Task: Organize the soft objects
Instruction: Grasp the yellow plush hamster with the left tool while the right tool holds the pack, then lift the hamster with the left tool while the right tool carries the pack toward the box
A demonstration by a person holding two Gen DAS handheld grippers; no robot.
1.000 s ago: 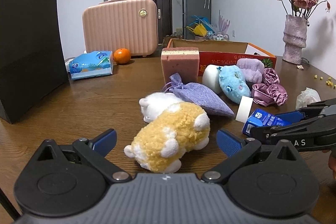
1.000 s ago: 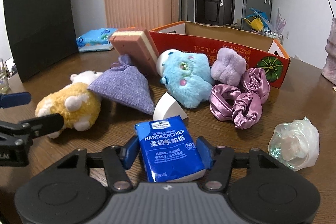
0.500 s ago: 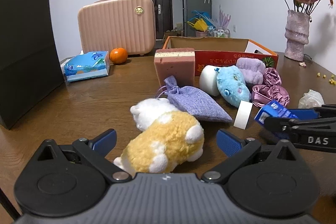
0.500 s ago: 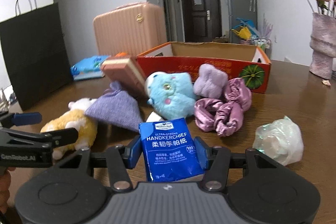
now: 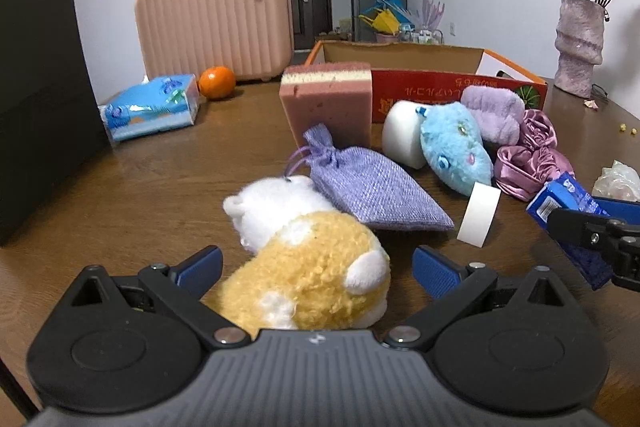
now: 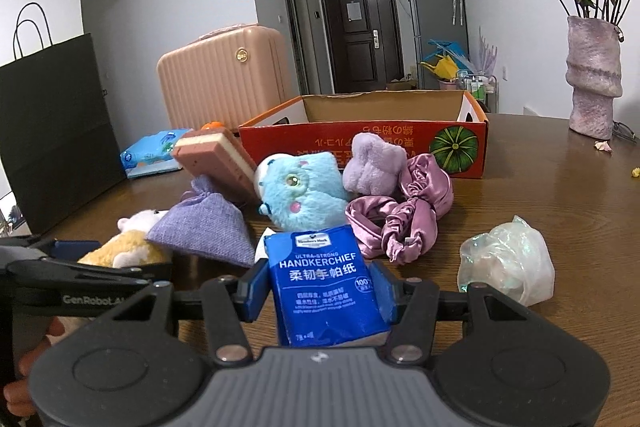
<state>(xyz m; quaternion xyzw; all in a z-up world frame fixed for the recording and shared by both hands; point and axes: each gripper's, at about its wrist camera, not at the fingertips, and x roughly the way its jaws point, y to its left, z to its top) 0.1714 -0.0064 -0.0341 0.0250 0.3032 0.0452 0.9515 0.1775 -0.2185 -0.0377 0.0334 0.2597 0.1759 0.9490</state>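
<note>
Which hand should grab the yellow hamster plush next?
Left. The left gripper is open with the yellow hamster plush already between its fingers; the right gripper is shut on the blue handkerchief pack.

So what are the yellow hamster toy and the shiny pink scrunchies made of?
The hamster looks like curly fleece plush: nubbly yellow pile with white patches. The scrunchies look like satin, probably polyester or silk: smooth gathered folds with bright highlights. I can't tell the fibre for sure.

Counter (image 5: pixel 160 195): glossy brown wood. Hamster toy (image 5: pixel 312 283): fuzzy plush. Sachet (image 5: pixel 372 183): coarse woven cloth. Scrunchie (image 6: pixel 400 223) beside sachet: shiny satin. Handkerchief pack (image 6: pixel 326 287): glossy plastic.
</note>
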